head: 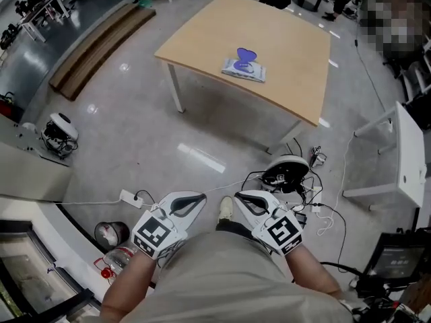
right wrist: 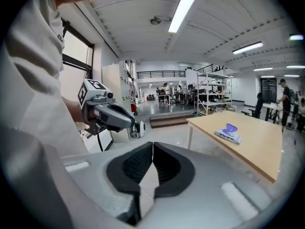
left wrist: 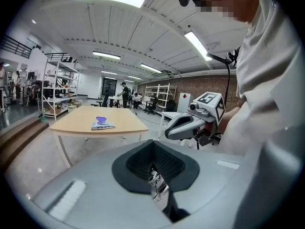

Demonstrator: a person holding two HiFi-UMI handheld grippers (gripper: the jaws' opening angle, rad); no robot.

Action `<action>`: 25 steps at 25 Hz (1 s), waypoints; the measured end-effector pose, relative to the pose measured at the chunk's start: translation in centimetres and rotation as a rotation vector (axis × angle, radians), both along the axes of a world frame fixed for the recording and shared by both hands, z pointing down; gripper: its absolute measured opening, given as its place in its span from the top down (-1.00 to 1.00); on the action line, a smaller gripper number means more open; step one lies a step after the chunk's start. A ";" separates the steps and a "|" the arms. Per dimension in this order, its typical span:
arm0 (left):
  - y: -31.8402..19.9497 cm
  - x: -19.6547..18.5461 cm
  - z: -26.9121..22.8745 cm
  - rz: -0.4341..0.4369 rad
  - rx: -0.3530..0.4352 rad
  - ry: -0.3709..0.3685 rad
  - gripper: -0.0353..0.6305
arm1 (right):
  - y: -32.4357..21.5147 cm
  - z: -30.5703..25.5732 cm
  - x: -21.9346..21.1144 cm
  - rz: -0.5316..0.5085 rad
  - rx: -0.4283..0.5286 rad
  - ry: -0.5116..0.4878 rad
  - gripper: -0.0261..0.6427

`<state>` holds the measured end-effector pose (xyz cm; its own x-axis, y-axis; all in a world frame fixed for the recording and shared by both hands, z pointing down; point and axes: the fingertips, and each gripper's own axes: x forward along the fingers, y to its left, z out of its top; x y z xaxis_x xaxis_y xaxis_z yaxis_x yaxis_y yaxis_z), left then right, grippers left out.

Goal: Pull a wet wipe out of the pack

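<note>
Well back from the table (head: 289, 52), holding left gripper (head: 194, 200) and right gripper (head: 246, 200) pressed closed, empty. May only nudge the pack (head: 244, 69) if arriving unopened.

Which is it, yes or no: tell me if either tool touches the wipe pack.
No: the left tool and right tool sit at the person's waist, far from the wipe pack on the table.

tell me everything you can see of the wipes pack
The wipes pack is a flat, soft-looking packet, pale bluish-white, with a purple flap standing up on top, apparently open. It lies flat and alone on the light wooden table, nearer the edge facing the person. Nothing touches it.
</note>
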<state>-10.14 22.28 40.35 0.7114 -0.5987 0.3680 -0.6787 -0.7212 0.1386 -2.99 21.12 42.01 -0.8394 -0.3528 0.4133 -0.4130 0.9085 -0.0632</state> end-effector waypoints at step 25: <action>-30.0 1.4 0.8 0.110 0.022 -0.001 0.88 | -26.4 3.1 2.8 0.149 -0.061 0.024 0.91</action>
